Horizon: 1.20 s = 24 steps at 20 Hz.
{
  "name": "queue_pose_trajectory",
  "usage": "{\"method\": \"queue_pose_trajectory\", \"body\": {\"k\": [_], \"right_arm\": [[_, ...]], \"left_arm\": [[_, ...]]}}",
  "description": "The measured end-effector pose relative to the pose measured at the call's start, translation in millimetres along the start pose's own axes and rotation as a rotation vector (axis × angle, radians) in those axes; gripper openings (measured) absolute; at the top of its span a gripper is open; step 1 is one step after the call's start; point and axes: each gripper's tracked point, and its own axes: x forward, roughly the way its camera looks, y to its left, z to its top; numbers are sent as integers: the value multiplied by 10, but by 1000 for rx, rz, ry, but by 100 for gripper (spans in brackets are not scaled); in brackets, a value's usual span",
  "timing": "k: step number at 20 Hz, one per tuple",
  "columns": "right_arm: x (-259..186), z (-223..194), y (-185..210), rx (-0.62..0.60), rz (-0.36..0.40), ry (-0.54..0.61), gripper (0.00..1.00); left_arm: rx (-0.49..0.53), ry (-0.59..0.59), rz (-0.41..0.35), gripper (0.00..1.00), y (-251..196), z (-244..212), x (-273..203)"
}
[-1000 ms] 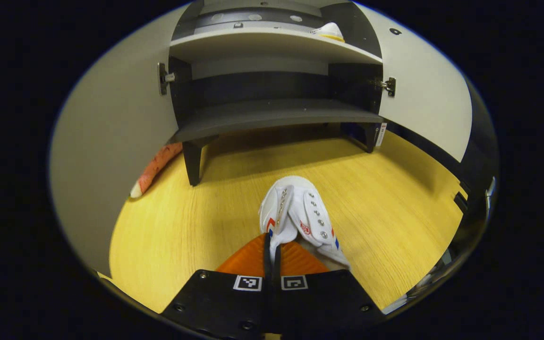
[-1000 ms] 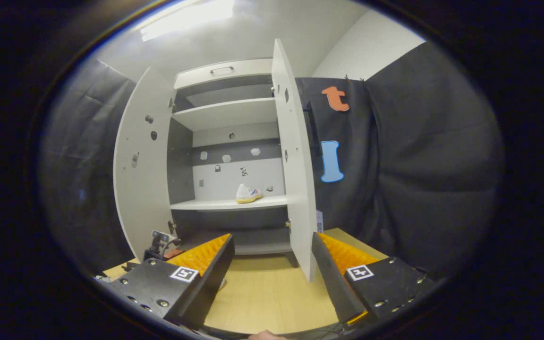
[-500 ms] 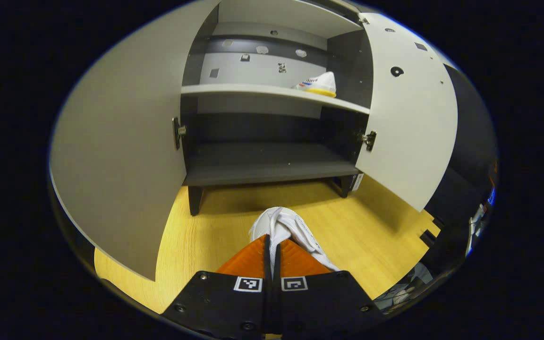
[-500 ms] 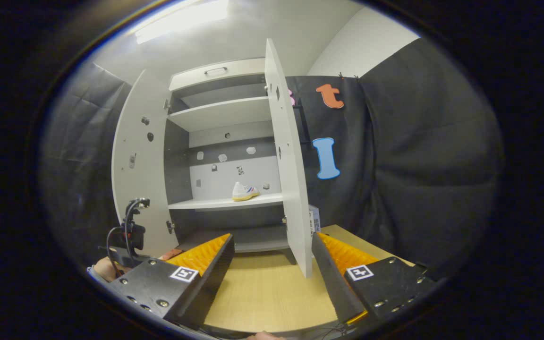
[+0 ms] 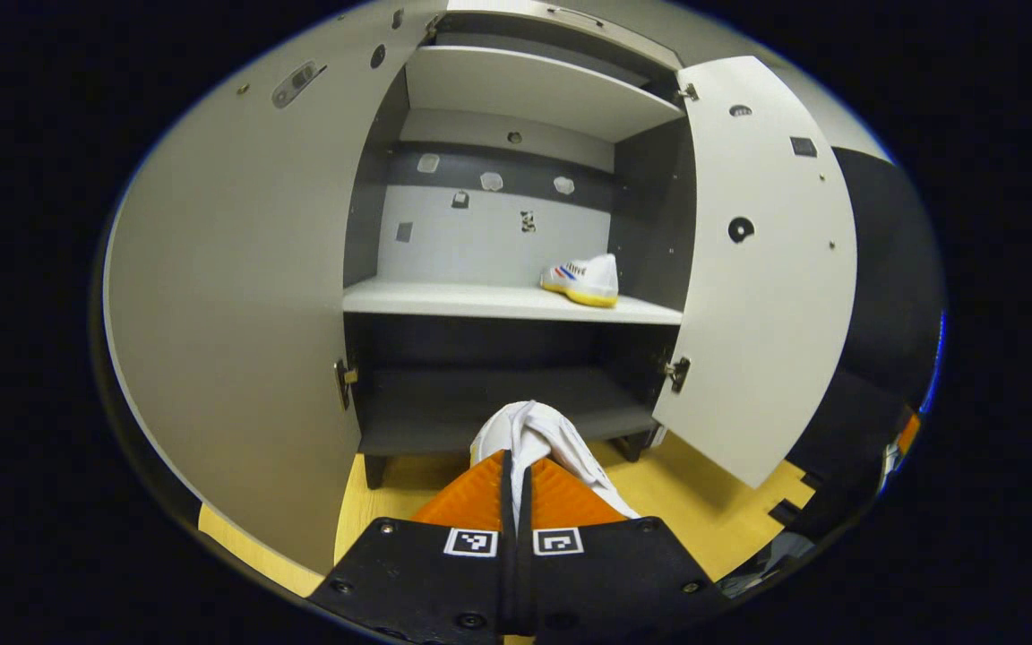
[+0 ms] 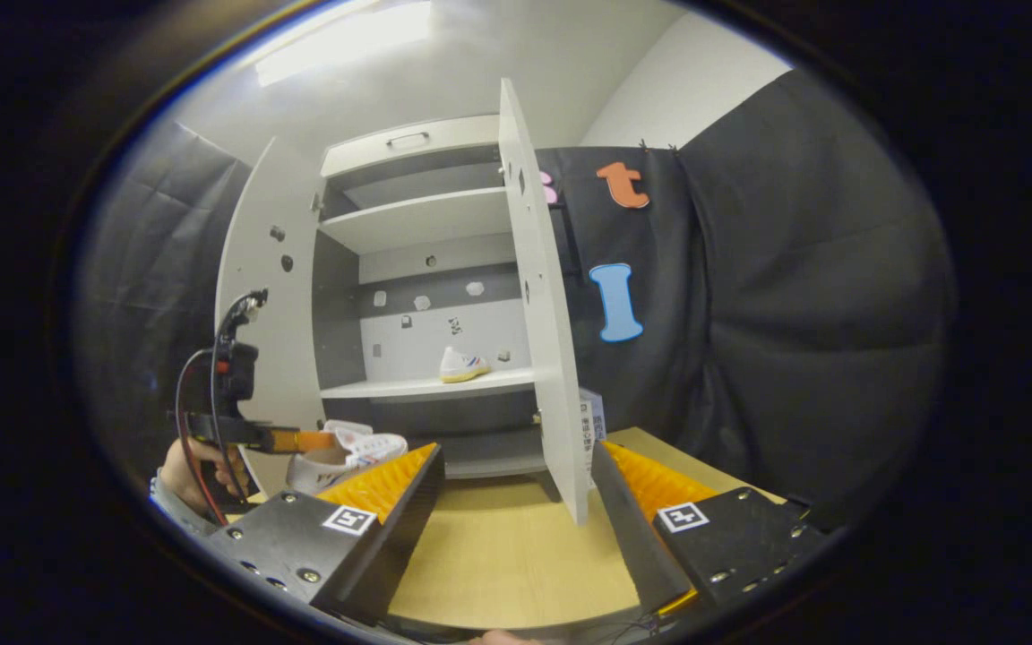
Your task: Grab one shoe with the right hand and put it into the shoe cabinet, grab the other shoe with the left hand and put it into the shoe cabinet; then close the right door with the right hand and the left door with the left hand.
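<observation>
The left gripper (image 5: 517,466) has its jaws clamped on the soft collar of the second shoe (image 5: 534,434), which hangs in the air before the open shoe cabinet (image 5: 516,215). The canvas upper looks light and floppy, so it will likely sag from that pinch; a hold near the heel rim seems soundest. The first shoe (image 5: 583,279) rests on the middle shelf (image 5: 444,300). The right gripper (image 6: 516,466) hovers over the floor (image 6: 498,555), jaws apart and empty.

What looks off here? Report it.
Nothing stands out. One shoe sits upright on the middle shelf; the left claw pinches the other shoe in the air before the cabinet. Both doors are open, and the right claw is open.
</observation>
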Motion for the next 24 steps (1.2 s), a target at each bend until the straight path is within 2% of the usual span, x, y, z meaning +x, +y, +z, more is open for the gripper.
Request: {"method": "queue_pose_trajectory", "body": {"k": [3,7,12,18,21,24], "right_arm": [[-38,18,-35,-3,1,-21,98],[-70,-28,-78,-5,3,-23,98],[-104,-69,-218,24,-2,-28,98],[-170,-46,-426,56,-37,-49,98],[-232,-55,-481,51,-52,-49,98],[-285,-73,-577,47,-66,-50,98]], "left_arm": [[12,-74,5,0,-70,522,83],[47,-153,51,0,-61,1165,258],[42,-202,89,0,70,1778,735],[19,-156,139,0,355,1962,1686],[-15,-200,126,0,432,1995,2047],[-33,-159,185,0,616,1877,2285]]}}
